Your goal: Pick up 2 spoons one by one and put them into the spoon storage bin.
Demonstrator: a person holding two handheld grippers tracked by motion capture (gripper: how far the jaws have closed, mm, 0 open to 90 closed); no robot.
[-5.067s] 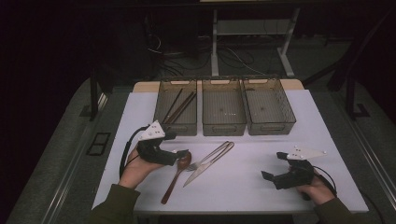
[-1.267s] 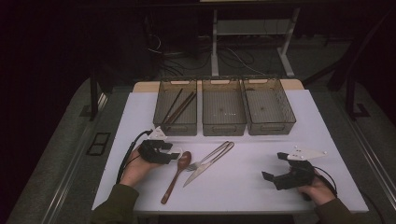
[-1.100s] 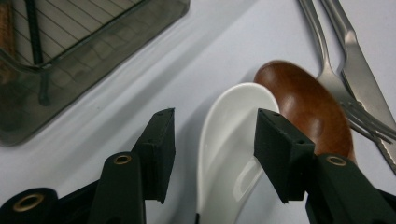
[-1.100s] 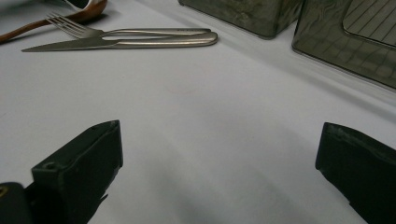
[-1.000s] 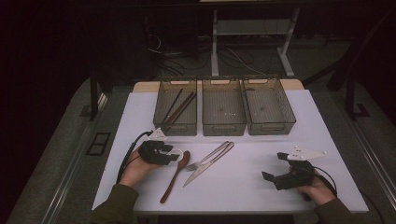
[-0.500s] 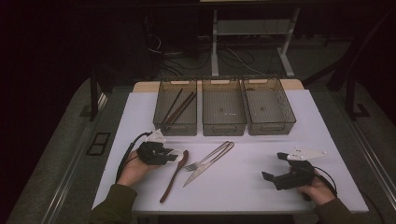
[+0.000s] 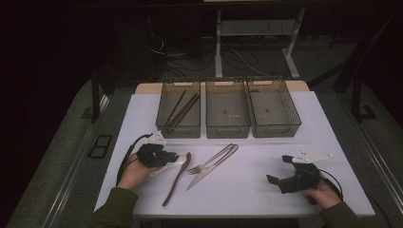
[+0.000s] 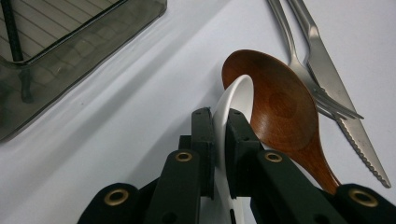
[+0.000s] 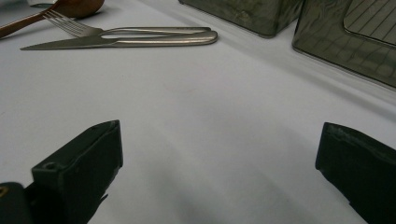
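Left hand-held gripper (image 8: 220, 135): jaws have just been closing and now pinch the thin edge of a white spoon (image 8: 236, 100) on the white table (image 7: 247, 185), near its left front part. White spoon sits just beside, possibly touching, the bowl of a wooden spoon (image 8: 280, 112). Steel fork (image 7: 211, 160) and knife (image 7: 209, 167) lie crossed to the right of it. Right hand-held gripper (image 7: 278, 171): jaws wide apart, nothing between them, resting near the table's right front. Three mesh bins stand behind; left bin (image 7: 180, 126) holds dark chopsticks (image 7: 183, 108).
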